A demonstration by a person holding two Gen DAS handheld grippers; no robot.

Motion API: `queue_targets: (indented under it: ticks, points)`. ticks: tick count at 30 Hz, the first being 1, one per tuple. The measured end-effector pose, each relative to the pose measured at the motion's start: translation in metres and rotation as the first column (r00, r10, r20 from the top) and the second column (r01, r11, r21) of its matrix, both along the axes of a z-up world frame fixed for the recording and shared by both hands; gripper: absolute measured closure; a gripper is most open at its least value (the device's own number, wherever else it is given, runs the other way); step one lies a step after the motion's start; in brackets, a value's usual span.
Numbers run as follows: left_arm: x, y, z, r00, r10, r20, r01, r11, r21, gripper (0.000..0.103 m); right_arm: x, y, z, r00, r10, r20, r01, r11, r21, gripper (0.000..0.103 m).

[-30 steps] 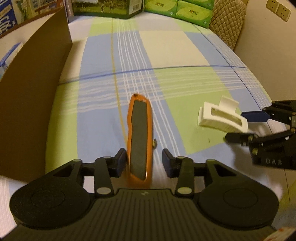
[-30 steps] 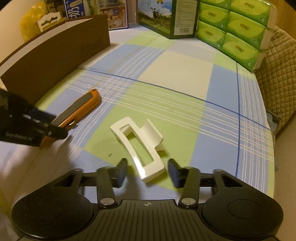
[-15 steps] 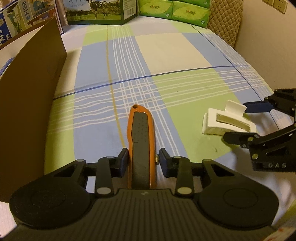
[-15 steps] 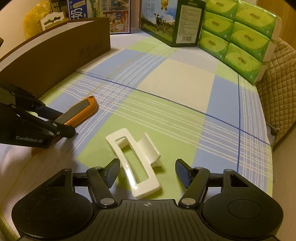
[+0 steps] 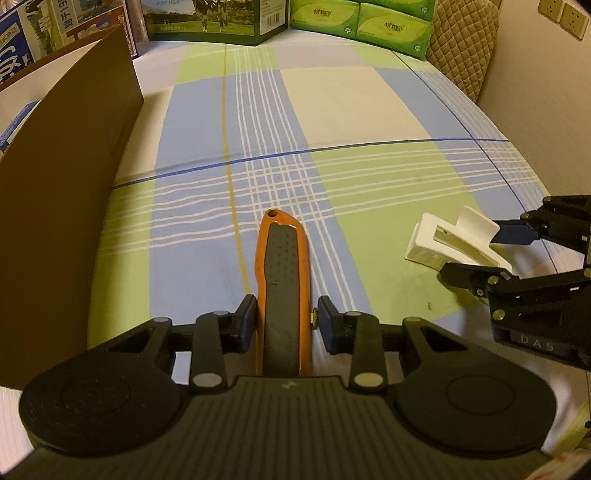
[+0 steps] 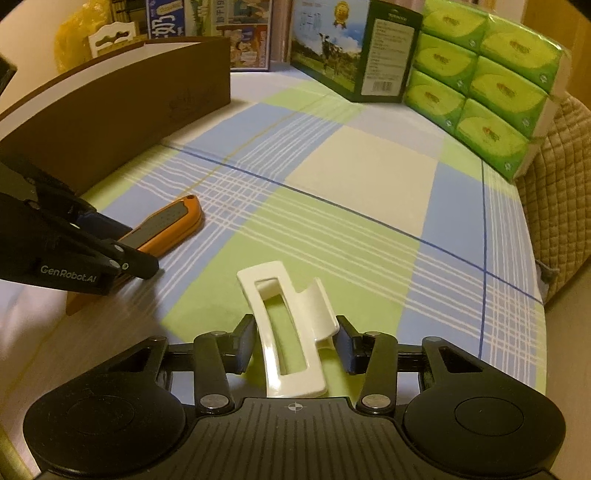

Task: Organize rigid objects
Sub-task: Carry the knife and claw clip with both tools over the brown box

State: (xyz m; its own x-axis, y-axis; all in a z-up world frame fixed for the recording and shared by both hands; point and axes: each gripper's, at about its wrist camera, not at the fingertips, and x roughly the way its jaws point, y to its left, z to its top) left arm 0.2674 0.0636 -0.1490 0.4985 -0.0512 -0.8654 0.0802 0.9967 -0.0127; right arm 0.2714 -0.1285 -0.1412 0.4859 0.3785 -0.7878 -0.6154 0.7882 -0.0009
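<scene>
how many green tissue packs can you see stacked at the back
6 show in the right wrist view, stacked in two columns of three at the far right of the table: left column; right column. More may sit hidden behind them.

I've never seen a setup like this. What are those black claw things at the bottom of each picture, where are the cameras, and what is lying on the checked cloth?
There is no robot: a person holds a black two-finger gripper in each hand, each carrying a wide-angle camera that looks along its fingers.

In the left camera's view, the left gripper straddles an orange utility knife with a grey grip; its pads sit close beside the handle, seemingly just shy of clamping.

In the right camera's view, the right gripper closes around a white plastic hair claw clip; the pads seem to touch its sides.

Both lie on the plaid tablecloth, beside a brown cardboard box.
</scene>
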Motion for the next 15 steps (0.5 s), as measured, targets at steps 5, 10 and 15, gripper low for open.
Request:
queue_targets:
  ticks: [5,10,15]
  points:
    - [-0.003,0.001,0.002,1.0,-0.003,0.006,0.003,1.0,-0.005,0.073,-0.001,-0.004,0.003,0.999,-0.027,-0.019,0.027,1.0,0.015,0.061]
    - [-0.006,0.002,0.008,1.0,-0.001,0.017,0.001,1.0,-0.013,0.073,-0.004,-0.005,0.008,0.999,-0.034,-0.024,0.035,0.999,0.029,0.061]
    - [-0.011,0.004,0.016,1.0,0.005,0.031,-0.004,1.0,-0.016,0.073,-0.008,-0.004,0.014,0.999,-0.039,-0.021,0.04,0.998,0.047,0.061]
